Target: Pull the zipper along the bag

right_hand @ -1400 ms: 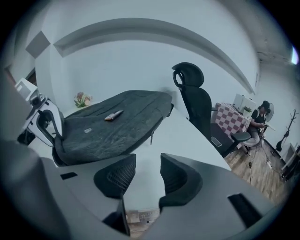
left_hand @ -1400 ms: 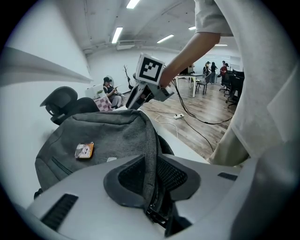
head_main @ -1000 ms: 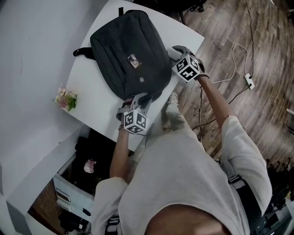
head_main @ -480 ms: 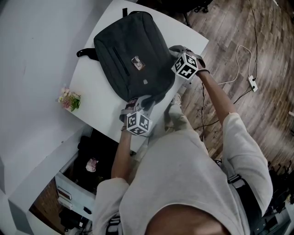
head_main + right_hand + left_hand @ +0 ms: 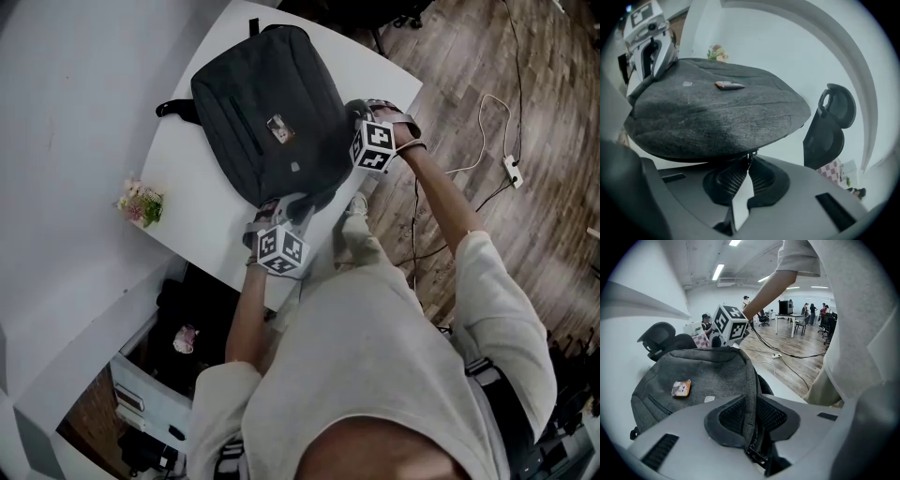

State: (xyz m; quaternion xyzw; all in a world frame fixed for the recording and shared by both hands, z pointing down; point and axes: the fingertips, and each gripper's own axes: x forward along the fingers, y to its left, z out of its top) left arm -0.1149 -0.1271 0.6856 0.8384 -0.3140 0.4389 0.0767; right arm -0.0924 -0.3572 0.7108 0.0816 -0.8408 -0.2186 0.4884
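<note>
Table: white, dark bag lying flat on it, inside unseen | Left gripper: clamped on the bag's near edge | Right gripper: at the bag's right edge, jaws just closed, pinching the zipper | Zipper: seen only in right gripper view; distant people only in left gripper view

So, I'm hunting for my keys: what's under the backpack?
Only the white table shows around the backpack, with a strap poking out at one side. Anything beneath it is covered.
</note>
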